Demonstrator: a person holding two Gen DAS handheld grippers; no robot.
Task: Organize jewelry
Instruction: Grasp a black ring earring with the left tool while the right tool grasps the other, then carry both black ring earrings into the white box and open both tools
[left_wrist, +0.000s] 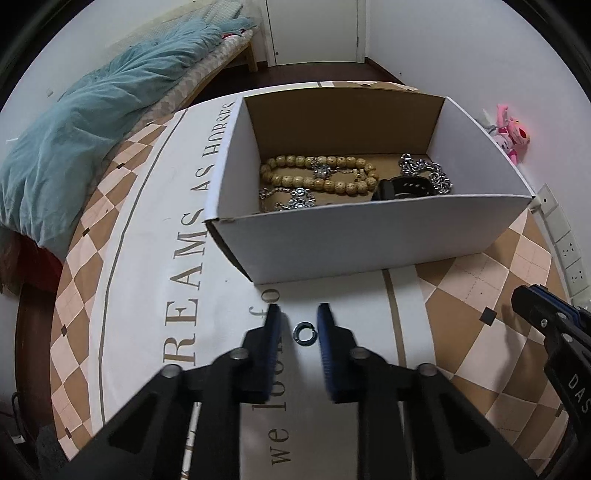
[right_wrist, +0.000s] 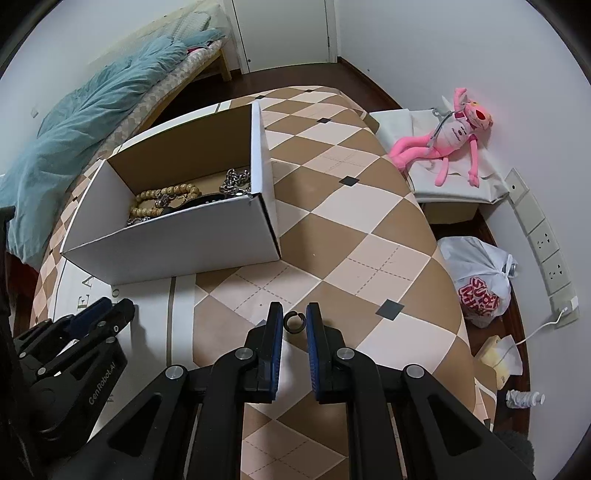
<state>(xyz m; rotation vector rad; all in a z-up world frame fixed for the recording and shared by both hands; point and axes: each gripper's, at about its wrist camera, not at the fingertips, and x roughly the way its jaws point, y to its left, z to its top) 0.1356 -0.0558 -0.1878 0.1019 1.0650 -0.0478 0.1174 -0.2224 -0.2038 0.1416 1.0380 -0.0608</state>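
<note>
A small dark ring (left_wrist: 303, 332) lies on the printed tablecloth between the fingers of my left gripper (left_wrist: 299, 314). Its pads stand a little off the ring on both sides, so it is open. My right gripper (right_wrist: 294, 314) is shut on a second dark ring (right_wrist: 294, 323), held at the fingertips above the checked cloth. Each gripper shows at the edge of the other's view: the right gripper (left_wrist: 528, 295) and the left gripper (right_wrist: 110, 304). Behind them stands an open white cardboard box (left_wrist: 369, 236) (right_wrist: 166, 240) with a wooden bead bracelet (left_wrist: 295, 173), a silver chain (left_wrist: 424, 166) and a black watch (left_wrist: 406, 186).
A pink plush toy (right_wrist: 454, 136) lies on a white bag beyond the table's right edge. A plastic bag (right_wrist: 480, 280) sits on the floor below wall sockets (right_wrist: 546, 251). A teal blanket (left_wrist: 92, 122) covers a bed at the left.
</note>
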